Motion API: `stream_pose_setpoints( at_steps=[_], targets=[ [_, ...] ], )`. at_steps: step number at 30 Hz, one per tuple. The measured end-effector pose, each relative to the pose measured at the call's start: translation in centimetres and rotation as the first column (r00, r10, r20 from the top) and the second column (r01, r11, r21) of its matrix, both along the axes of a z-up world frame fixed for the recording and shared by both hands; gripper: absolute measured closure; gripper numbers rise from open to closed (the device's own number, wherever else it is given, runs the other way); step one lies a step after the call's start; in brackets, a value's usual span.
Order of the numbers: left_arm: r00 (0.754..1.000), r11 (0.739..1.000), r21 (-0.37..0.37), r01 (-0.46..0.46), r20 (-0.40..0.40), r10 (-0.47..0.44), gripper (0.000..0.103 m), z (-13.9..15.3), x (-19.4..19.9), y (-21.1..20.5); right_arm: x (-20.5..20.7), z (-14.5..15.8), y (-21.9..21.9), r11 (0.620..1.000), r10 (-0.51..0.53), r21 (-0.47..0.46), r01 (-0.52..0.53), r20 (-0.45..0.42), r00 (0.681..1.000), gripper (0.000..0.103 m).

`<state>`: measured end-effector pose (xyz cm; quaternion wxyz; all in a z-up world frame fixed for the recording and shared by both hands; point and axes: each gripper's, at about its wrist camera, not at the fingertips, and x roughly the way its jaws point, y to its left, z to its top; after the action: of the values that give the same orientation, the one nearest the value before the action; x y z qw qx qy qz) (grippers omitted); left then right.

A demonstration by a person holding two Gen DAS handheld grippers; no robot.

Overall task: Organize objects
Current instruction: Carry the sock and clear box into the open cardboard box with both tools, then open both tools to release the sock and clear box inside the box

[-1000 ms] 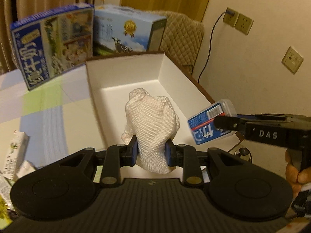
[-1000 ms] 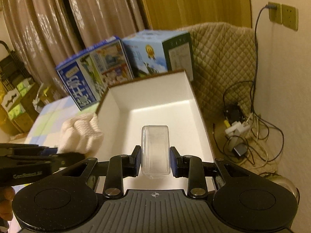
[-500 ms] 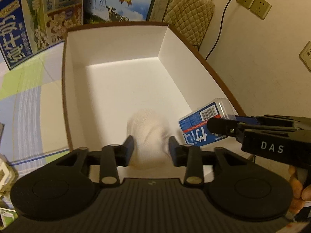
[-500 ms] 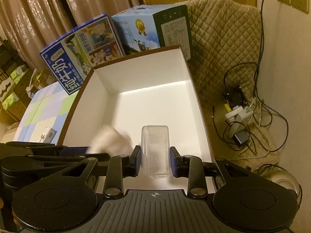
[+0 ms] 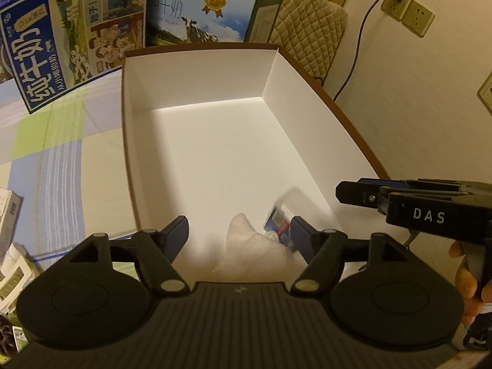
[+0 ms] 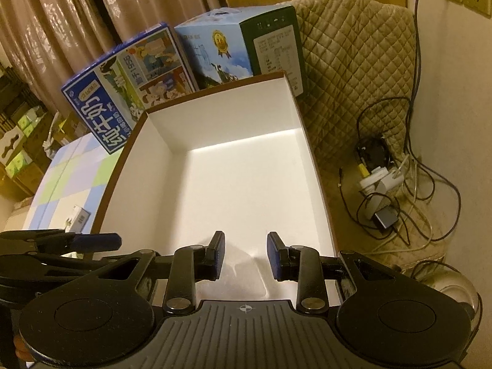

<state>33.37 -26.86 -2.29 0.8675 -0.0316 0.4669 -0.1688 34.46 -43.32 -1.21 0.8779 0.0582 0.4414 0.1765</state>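
Observation:
A white box with a brown rim (image 5: 124,123) fills the left wrist view. My left gripper (image 5: 240,235) hangs open over its near end. Below it, on the box floor, lies a white mesh cloth bundle (image 5: 255,252). Just right of the cloth is a blurred clear container with a blue label (image 5: 281,215). My right gripper (image 5: 350,192) comes in from the right above the box's right wall. In the right wrist view that gripper (image 6: 246,255) stands open over the box (image 6: 310,153), with the clear container (image 6: 243,273) loose and blurred beneath its fingers. The left gripper (image 6: 113,240) shows at the left.
Two large milk cartons (image 5: 61,40) (image 5: 203,9) stand behind the box. A quilted chair (image 6: 353,61) sits to its right, with cables and a power strip (image 6: 381,181) on the seat. Small packages (image 5: 9,212) lie on the chequered tablecloth at left.
Both grippers moved over the box and opened. The cloth bundle dropped from the left one to the box floor, and the container left the right one's fingers.

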Motion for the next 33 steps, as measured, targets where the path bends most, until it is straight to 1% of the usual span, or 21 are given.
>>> stream_pose_setpoints(
  at_steps=[10, 33],
  targets=[
    [1.0, 1.0, -0.004, -0.029, 0.001, 0.029, 0.029, 1.2, -1.5, 1.7, -1.3, 0.4, -0.1, 1.0, -0.007, 0.011, 0.007, -0.002, 1.0, 0.075],
    [0.999, 1.0, -0.03, -0.011, 0.04, 0.012, 0.027, 3.9, -5.2, 3.3, -5.7, 2.3, 0.8, 0.999, -0.029, 0.03, 0.028, 0.024, 0.999, 0.075]
  ],
)
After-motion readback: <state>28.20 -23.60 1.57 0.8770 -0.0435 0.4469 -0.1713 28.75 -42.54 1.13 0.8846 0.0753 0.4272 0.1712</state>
